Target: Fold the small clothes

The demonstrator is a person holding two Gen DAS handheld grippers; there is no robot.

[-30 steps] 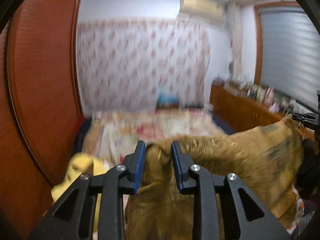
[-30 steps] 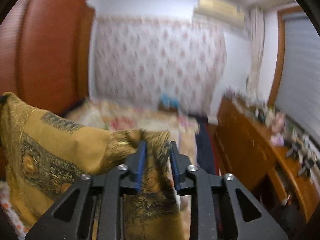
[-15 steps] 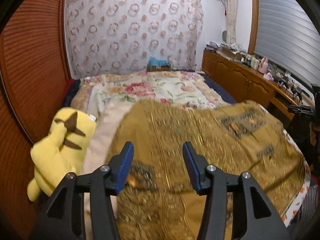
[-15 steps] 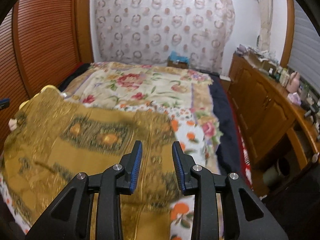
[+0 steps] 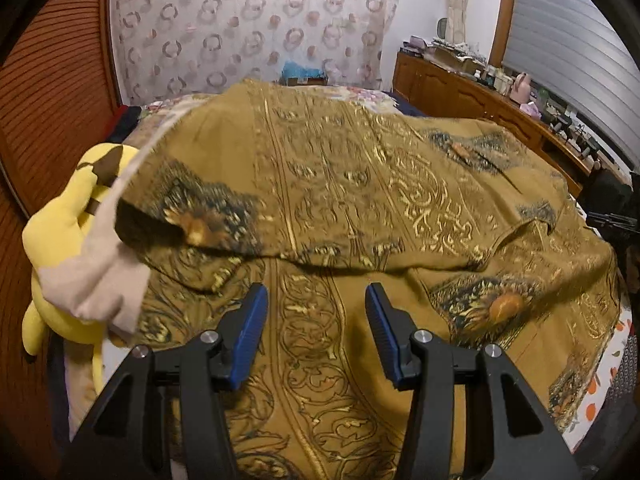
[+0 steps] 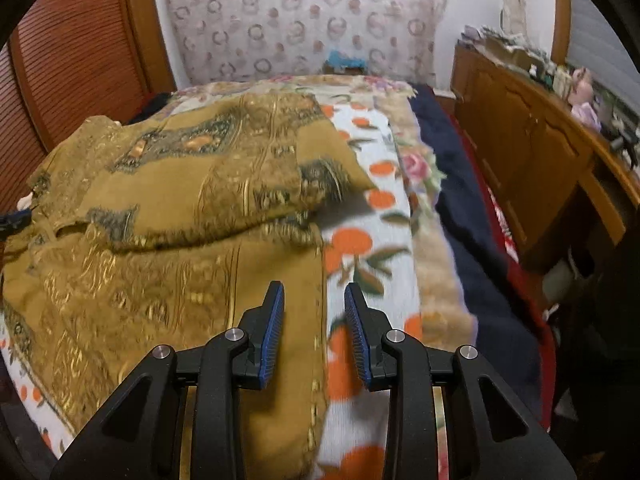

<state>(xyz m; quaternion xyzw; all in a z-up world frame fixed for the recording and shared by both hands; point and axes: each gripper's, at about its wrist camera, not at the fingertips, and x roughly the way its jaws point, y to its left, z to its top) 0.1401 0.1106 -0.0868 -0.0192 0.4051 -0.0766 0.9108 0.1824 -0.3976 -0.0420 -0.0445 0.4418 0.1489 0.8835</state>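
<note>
A mustard-gold patterned garment [image 5: 360, 200] lies on the bed, its far half folded back toward me over the near half. It also shows in the right wrist view [image 6: 180, 208], with its right edge running between my fingers. My left gripper [image 5: 316, 320] is open and empty, just above the near part of the cloth. My right gripper [image 6: 314, 316] is open and empty, over the garment's right edge and the orange-print sheet [image 6: 360, 240].
A yellow plush toy [image 5: 60, 232] lies at the bed's left side, partly under a beige cloth [image 5: 100, 280]. A wooden wardrobe [image 5: 48, 92] stands on the left. A wooden dresser [image 6: 540, 152] with clutter runs along the right. A dark blue blanket [image 6: 472, 220] edges the bed's right side.
Both grippers held the garment up a second ago, then let go and opened. The garment now lies folded over itself on the bed, and both grippers have lowered toward it.
</note>
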